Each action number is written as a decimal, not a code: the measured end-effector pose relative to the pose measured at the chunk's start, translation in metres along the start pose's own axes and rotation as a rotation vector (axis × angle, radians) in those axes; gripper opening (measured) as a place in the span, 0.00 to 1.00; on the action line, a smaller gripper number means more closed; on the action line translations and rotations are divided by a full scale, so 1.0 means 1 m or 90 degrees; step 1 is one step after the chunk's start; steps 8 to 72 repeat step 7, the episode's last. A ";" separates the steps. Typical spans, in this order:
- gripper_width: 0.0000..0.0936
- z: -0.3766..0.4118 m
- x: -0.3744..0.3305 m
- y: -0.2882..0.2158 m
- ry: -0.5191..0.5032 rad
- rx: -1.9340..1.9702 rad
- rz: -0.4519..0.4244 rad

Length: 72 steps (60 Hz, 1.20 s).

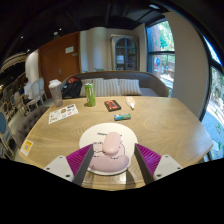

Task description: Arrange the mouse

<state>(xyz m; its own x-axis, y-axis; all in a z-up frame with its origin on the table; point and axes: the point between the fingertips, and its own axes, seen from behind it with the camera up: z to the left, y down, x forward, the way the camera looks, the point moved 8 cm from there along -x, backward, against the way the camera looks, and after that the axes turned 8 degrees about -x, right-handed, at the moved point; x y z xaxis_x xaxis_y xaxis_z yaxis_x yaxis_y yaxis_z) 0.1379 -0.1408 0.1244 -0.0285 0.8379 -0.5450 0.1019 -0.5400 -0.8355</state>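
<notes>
A pale pink mouse [110,152] lies on a round white pad [92,134] near the front of a wooden table [160,125]. My gripper [112,149] reaches over the pad with one finger on each side of the mouse. The left finger [84,166] and the right finger [141,164] stand close to the mouse's sides, and their magenta pads show beside them. The mouse rests on the white pad between the fingers. I see no firm press on it.
Beyond the pad lie a small teal object [122,117], a brown book [112,105], a green bottle [89,94], a magazine [63,113] and a white cup [56,88]. A sofa [115,84] stands behind the table, and a window is at the right.
</notes>
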 end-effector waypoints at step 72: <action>0.92 -0.025 -0.049 0.007 0.027 0.025 -0.038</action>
